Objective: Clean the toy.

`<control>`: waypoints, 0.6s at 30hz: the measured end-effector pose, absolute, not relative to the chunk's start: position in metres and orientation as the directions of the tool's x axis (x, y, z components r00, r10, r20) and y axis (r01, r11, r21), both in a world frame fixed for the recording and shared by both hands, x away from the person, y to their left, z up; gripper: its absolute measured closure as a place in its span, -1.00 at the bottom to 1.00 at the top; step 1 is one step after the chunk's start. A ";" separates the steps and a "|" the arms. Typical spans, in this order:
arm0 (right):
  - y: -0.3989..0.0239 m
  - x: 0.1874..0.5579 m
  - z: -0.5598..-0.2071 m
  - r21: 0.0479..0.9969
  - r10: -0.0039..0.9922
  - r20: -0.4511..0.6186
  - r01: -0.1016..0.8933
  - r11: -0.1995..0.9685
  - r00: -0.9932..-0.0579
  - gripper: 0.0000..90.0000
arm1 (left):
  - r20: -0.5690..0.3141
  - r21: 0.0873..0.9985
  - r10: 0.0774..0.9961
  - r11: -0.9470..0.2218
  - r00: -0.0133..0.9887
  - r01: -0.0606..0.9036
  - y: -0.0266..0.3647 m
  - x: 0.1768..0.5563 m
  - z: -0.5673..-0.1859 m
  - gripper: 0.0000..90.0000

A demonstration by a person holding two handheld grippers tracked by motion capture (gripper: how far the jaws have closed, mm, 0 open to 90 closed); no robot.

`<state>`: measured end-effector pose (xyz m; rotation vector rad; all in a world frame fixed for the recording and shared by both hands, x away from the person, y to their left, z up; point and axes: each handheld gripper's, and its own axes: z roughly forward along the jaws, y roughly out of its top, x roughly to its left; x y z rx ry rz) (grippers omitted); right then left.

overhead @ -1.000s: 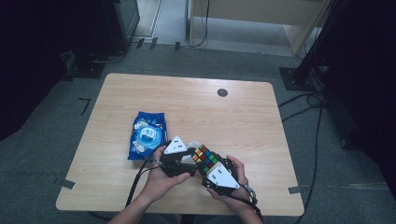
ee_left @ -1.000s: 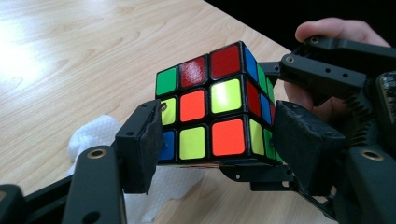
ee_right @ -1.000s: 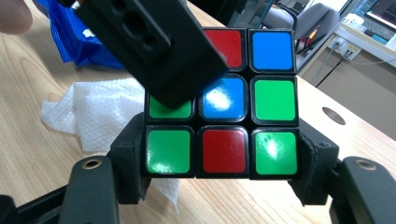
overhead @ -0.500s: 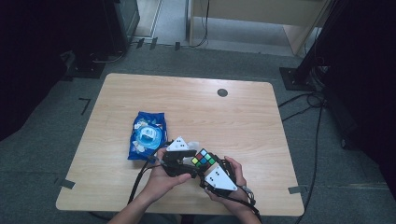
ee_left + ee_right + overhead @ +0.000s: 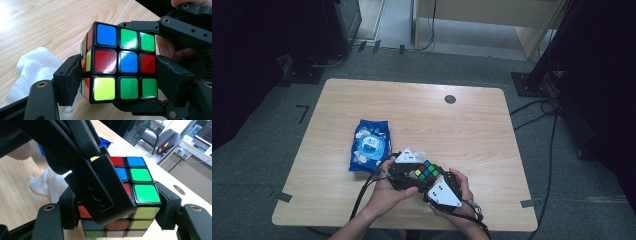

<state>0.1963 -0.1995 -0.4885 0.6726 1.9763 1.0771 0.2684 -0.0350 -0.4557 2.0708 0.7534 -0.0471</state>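
Two black grippers meet at lower centre on the multicoloured plastic puzzle cube. The right gripper clamps it; the left gripper, jaws just widened, straddles its middle layer, grip uncertain. A careless twist could pop the cube onto the wooden table.

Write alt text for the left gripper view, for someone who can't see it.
A scrambled puzzle cube with blue, green, red and yellow stickers sits between the black jaws of the left hand-held gripper, while the right hand-held gripper clamps it from above and below. Behind lie a crumpled white tissue and the light wooden table.
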 end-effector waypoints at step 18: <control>-0.195 0.192 -0.488 0.847 0.719 -0.417 0.048 0.529 -0.556 -0.22 | -0.335 0.718 0.482 -0.426 0.809 0.551 -0.038 0.269 -0.461 -0.25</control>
